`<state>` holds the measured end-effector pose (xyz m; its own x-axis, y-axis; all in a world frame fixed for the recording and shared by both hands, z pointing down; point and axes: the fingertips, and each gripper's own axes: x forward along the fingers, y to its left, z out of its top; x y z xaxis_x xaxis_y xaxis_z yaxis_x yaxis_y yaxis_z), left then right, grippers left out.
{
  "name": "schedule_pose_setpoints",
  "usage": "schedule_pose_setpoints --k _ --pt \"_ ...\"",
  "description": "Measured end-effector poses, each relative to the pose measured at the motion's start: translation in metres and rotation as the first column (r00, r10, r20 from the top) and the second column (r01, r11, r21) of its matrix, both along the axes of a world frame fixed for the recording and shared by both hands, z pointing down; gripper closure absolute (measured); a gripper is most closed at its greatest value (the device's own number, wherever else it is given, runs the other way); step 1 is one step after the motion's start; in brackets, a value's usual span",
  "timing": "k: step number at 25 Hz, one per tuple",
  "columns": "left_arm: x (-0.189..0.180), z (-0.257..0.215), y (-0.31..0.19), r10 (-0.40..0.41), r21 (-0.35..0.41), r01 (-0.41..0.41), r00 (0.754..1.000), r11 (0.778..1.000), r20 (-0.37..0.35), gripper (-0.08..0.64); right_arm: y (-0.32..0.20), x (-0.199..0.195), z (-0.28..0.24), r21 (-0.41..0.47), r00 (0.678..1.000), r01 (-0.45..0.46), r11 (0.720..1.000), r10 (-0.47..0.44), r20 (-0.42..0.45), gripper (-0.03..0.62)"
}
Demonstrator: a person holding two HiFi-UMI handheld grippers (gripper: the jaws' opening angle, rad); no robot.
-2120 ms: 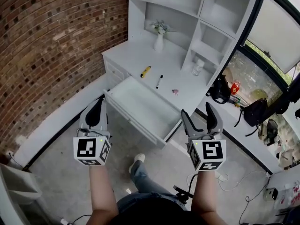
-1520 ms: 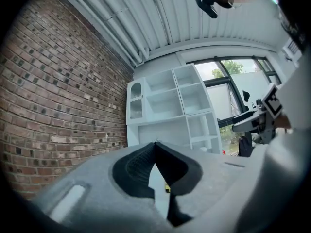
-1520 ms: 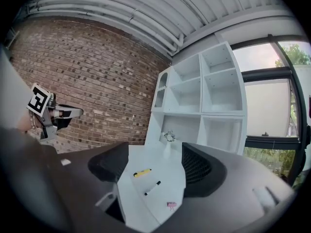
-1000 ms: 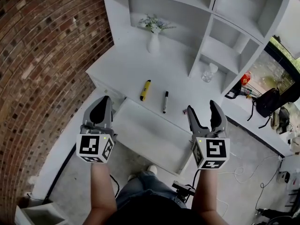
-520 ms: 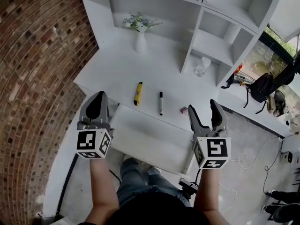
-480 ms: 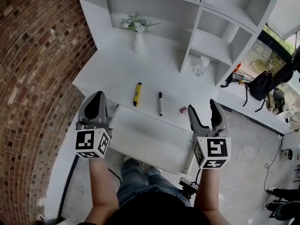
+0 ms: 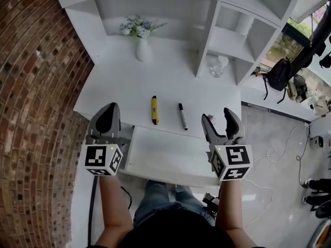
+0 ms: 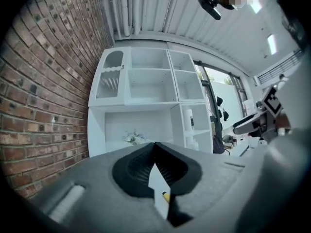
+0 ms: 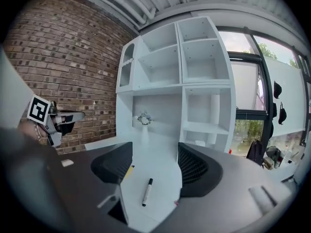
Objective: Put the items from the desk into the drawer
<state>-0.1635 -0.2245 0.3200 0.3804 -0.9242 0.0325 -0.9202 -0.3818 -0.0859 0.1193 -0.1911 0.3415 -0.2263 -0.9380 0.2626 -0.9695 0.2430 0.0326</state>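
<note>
Hovering nearest the camera: left gripper (image 7: pixel 109 107), fingers closed tip to tip with nothing between them, at the left end of the open drawer (image 7: pixel 165 151). Right gripper (image 7: pixel 217 117), fingers apart and empty, above the drawer's right end; its own view shows the black marker (image 9: pixel 146 192) on the counter beyond the gap.

Drawer: white, pulled out toward the person, interior bare. Person's legs in jeans (image 7: pixel 160 200) show below its front edge.

Counter (image 7: pixel 124 81): white, set against the brick wall (image 7: pixel 31 87) on the left. Items on it, just past the drawer:
- yellow marker (image 7: pixel 154 110), lying roughly lengthwise away from the person;
- black marker, to the right of the yellow one, near it but apart, slightly angled.

Farther back on the counter: white vase (image 7: pixel 143 49) with small pale flowers, upright, close to the shelving.

Shelf unit (image 7: pixel 207 14): white, open cubbies rising from the counter's rear and right side; one low cubby holds a clear glass vessel (image 7: pixel 217 68).

Room beyond, right: grey floor (image 7: pixel 269 133) with a loose white cable, a dark backpack (image 7: pixel 279 74), and a window with greenery outside.
</note>
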Motion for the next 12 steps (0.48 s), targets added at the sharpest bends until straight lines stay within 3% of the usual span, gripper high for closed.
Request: schedule_pose_setpoints --k 6,12 --pt "-0.031 0.02 -0.024 0.031 -0.039 -0.031 1.0 0.999 0.001 0.56 -0.023 -0.042 0.037 -0.096 0.999 -0.021 0.995 0.026 0.045 0.31" --pt "-0.06 0.039 -0.039 0.039 -0.076 -0.041 0.999 0.996 -0.026 0.56 -0.057 -0.081 0.086 -0.192 1.0 -0.022 0.981 0.024 0.009 0.321"
